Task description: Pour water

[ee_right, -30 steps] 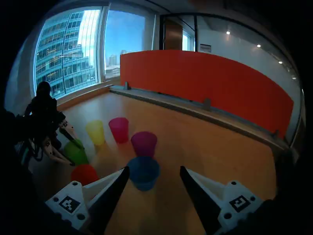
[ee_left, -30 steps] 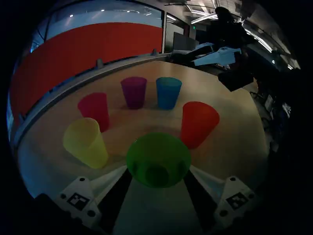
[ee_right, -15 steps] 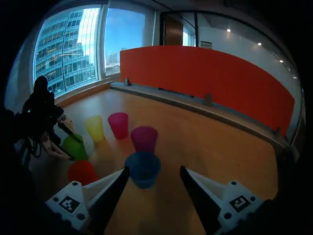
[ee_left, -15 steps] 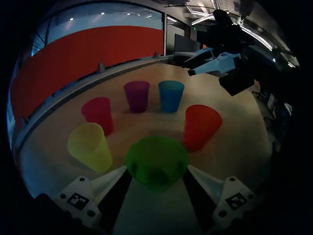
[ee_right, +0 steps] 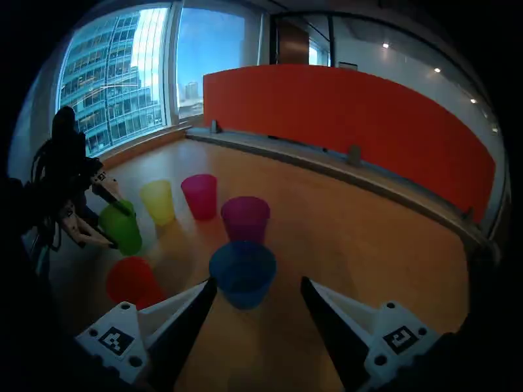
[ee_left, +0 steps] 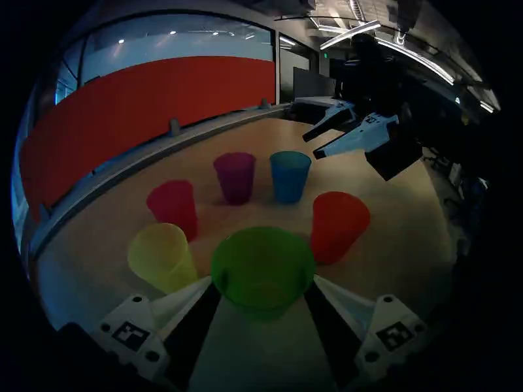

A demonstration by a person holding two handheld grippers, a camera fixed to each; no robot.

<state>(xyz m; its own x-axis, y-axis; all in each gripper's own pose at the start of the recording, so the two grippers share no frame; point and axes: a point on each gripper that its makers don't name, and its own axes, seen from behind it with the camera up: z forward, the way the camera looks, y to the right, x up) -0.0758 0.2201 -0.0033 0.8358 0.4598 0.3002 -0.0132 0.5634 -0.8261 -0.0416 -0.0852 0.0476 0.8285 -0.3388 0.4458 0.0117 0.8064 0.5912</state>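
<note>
My left gripper [ee_left: 263, 281] is shut on a green cup [ee_left: 263, 264], held off the wooden table [ee_left: 392, 215]. Beyond it stand a yellow cup [ee_left: 162, 256], a pink cup [ee_left: 173, 206], a purple cup [ee_left: 235, 175], a blue cup [ee_left: 289, 175] and a red cup [ee_left: 338, 222]. My right gripper [ee_right: 258, 282] is open, and the blue cup [ee_right: 243, 273] sits just past its fingertips. In the right gripper view the left gripper [ee_right: 112, 223] holds the green cup [ee_right: 125, 230] at the left. The left gripper view has the right gripper [ee_left: 310, 147] hanging open above and behind the blue cup.
An orange partition [ee_right: 366, 124] with a grey rail runs along the table's far side. Large windows [ee_right: 118, 78] are at the left in the right gripper view. Bare tabletop [ee_right: 366, 261] lies to the right of the cups.
The left gripper has lifted the green cup higher off the table. The right gripper has come lower and closer to the blue cup.
</note>
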